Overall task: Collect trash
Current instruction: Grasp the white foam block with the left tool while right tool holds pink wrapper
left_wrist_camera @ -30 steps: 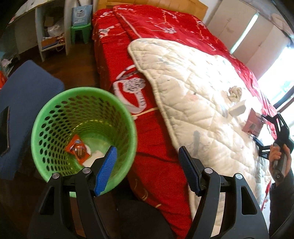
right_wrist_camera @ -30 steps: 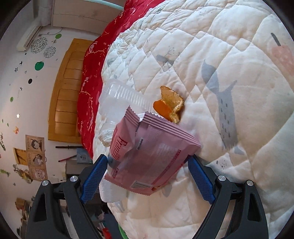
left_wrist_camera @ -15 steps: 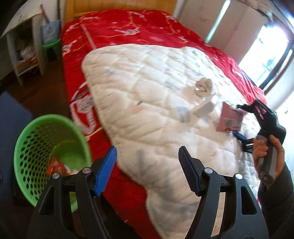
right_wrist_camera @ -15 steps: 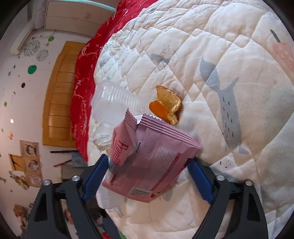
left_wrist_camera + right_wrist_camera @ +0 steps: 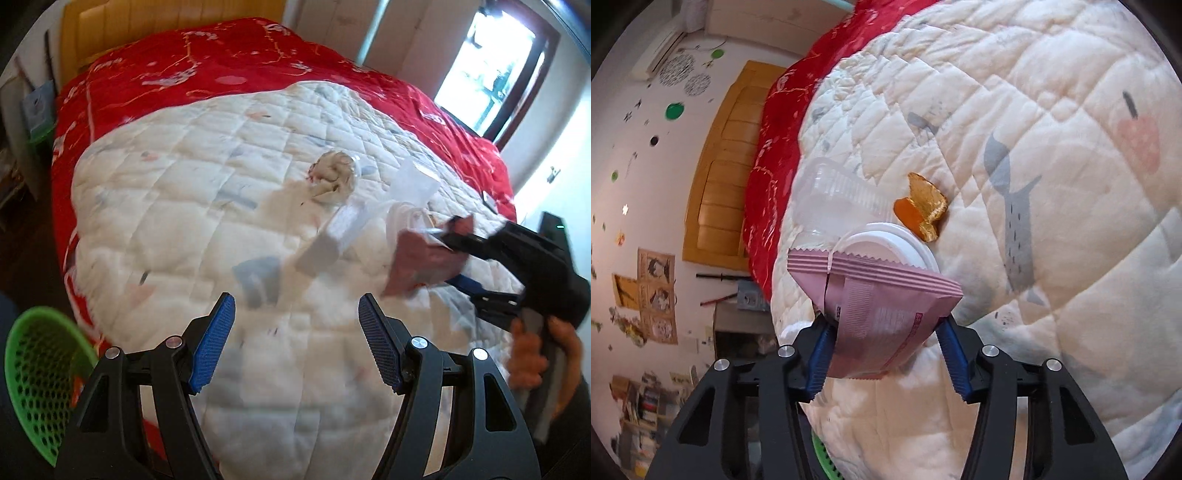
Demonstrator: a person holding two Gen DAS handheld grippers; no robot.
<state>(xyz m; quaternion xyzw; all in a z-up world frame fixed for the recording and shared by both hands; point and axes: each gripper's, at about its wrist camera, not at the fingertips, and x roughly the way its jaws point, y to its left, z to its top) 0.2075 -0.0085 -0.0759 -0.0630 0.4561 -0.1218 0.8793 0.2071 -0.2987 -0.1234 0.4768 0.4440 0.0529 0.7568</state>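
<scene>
Closing grip: right gripper [image 5: 884, 356] jaws were narrowing on the pink snack wrapper [image 5: 879, 314], pads touching both sides, lifted off the white quilt [image 5: 1052, 129].
Left gripper [image 5: 295, 341]: wide apart, empty.
Beyond wrapper: white lid [image 5: 886, 243], gold foil wrapper [image 5: 925, 206], clear plastic tray [image 5: 831, 195].
Near left: green basket [image 5: 33, 373].

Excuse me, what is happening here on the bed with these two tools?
A person is clearing trash off a white quilt on a bed. The right gripper is closing on a pink snack wrapper, which sits between its blue pads. The left gripper is open and empty above the quilt. A crumpled tissue, a clear plastic tray and a gold wrapper lie uncollected. A green basket waits beside the bed.
</scene>
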